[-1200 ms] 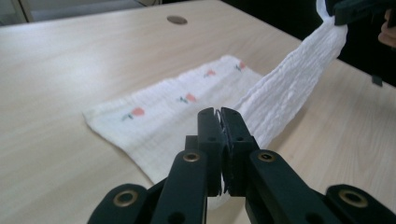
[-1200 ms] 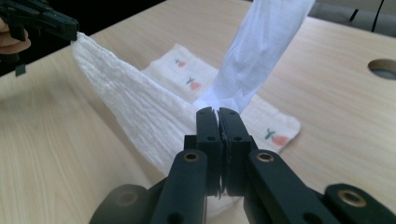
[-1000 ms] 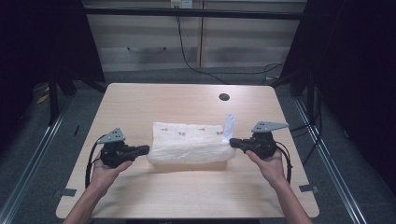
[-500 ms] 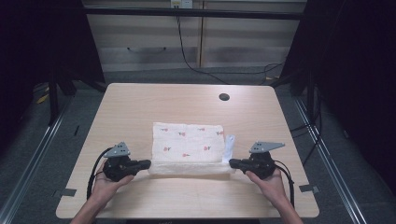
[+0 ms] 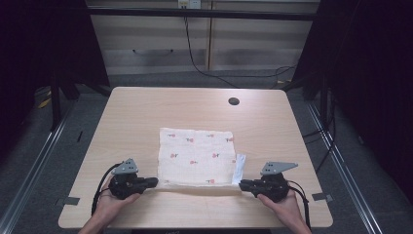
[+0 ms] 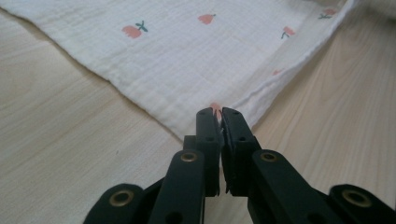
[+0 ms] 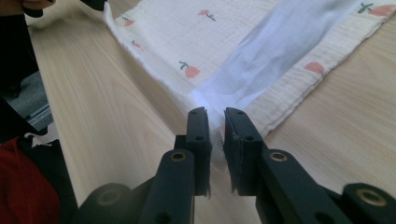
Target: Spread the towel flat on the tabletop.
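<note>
A white cloth [image 5: 195, 156] printed with small red flowers lies flat on the wooden table [image 5: 146, 112]. My left gripper [image 5: 157, 181] rests at its near left corner. In the left gripper view that gripper [image 6: 219, 114] pinches the cloth [image 6: 187, 60] corner, its jaws just starting to part. My right gripper [image 5: 240, 184] is at the near right corner, beside a plain white strip [image 5: 239, 168]. In the right gripper view its jaws [image 7: 215, 114] have just been opening, with a gap showing and the cloth [image 7: 163, 37] corner and strip [image 7: 280, 46] end lying between them.
A dark round hole [image 5: 234, 101] sits in the table's far right part. Pale cabinets [image 5: 156, 44] with hanging cables stand behind the table. Both hands rest near the table's front edge. The other gripper [image 7: 93, 3] shows far off in the right gripper view.
Both hands drew the cloth's near edge toward the person and down onto the table. The bunched cloth now lies spread flat. The right jaws have parted.
</note>
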Demonstrator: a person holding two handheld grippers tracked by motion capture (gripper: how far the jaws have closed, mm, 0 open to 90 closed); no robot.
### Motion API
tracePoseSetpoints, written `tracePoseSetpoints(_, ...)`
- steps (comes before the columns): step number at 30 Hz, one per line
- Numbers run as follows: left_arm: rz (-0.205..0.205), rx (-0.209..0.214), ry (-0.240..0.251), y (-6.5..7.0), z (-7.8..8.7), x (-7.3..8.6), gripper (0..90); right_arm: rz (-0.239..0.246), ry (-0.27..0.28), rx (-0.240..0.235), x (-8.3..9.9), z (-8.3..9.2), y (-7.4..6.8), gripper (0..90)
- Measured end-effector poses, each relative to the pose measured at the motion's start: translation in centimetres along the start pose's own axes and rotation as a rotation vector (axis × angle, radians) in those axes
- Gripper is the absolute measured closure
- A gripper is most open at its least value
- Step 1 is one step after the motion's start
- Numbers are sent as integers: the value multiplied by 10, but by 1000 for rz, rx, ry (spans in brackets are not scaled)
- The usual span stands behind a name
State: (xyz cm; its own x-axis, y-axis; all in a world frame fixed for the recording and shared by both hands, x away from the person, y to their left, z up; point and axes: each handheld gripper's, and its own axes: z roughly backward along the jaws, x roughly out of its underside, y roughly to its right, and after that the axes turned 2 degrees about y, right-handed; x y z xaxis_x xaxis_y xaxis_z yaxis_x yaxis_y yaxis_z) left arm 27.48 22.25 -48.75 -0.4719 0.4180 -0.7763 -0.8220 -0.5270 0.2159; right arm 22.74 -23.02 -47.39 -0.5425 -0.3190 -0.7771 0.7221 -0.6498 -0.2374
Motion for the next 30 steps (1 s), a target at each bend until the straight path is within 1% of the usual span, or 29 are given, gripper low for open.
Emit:
tracePoseSetpoints(2, -3, -10, -6, 0, 2, 1, 838, -1, 8, 8, 2, 6, -1, 803)
tracePoseSetpoints(3, 4, -18, -3, 0, 3, 2, 805, -6, 15, 11, 3, 10, 0, 799)
tracePoseSetpoints(4, -3, -47, -6, -2, 6, 2, 805, -10, 16, 17, 3, 12, 1, 799)
tracePoseSetpoints(6, 3, -46, -5, -3, 6, 2, 805, -13, 16, 24, 4, 13, 3, 797)
tracePoseSetpoints(7, 8, -54, 5, -5, 8, 2, 805, -17, 18, 26, 4, 14, 4, 793)
tracePoseSetpoints(8, 15, -53, 13, -7, 9, 2, 803, -22, 19, 37, 5, 16, 6, 794)
tracePoseSetpoints(10, 22, -44, 26, -9, 9, -1, 797, -20, 18, 43, 4, 17, 7, 791)
tracePoseSetpoints(12, 30, -46, 28, -11, 6, -5, 751, -10, 17, 52, 0, 16, 9, 791)
tracePoseSetpoints(13, 45, -42, 34, -14, 2, -12, 719, 1, 23, 54, -7, 13, 11, 793)
tracePoseSetpoints(14, 44, -40, 32, -15, -1, -17, 713, 4, 26, 53, -12, 10, 13, 793)
tracePoseSetpoints(15, 44, -40, 32, -15, -1, -17, 698, 12, 31, 52, -17, 6, 16, 792)
tracePoseSetpoints(16, 49, -35, 31, -17, -4, -21, 698, 12, 31, 52, -17, 6, 16, 792)
tracePoseSetpoints(17, 57, -26, 33, -20, -8, -28, 673, 17, 34, 51, -23, 1, 19, 792)
tracePoseSetpoints(18, 59, -21, 36, -23, -10, -31, 651, 20, 42, 46, -34, -11, 25, 791)
tracePoseSetpoints(19, 66, -28, 39, -25, -14, -36, 650, 23, 46, 45, -40, -17, 29, 791)
tracePoseSetpoints(20, 60, -35, 43, -28, -17, -41, 650, 23, 46, 45, -40, -17, 29, 791)
tracePoseSetpoints(21, 65, -34, 36, -32, -23, -46, 652, 24, 40, 46, -44, -23, 32, 790)
tracePoseSetpoints(22, 59, -47, 36, -36, -31, -50, 655, 24, 37, 42, -52, -37, 39, 788)
tracePoseSetpoints(23, 59, -47, 36, -36, -31, -50, 659, 24, 37, 42, -52, -37, 39, 788)
tracePoseSetpoints(24, 58, -51, 26, -39, -37, -52, 664, 18, 17, 42, -56, -51, 45, 788)
tracePoseSetpoints(25, 57, -66, 14, -41, -44, -52, 664, 18, 17, 42, -56, -51, 45, 788)
tracePoseSetpoints(26, 64, -67, 2, -43, -52, -52, 675, 11, -5, 39, -56, -65, 50, 781)
tracePoseSetpoints(27, 66, -54, -13, -45, -58, -51, 675, 11, -5, 39, -56, -65, 50, 781)
tracePoseSetpoints(28, 57, -59, -39, -45, -64, -49, 676, 14, -44, 50, -53, -75, 51, 768)
tracePoseSetpoints(29, 39, -63, -59, -44, -68, -45, 681, 13, -56, 49, -51, -77, 51, 764)
tracePoseSetpoints(30, 39, -63, -59, -44, -68, -45, 682, 12, -66, 49, -49, -79, 52, 761)
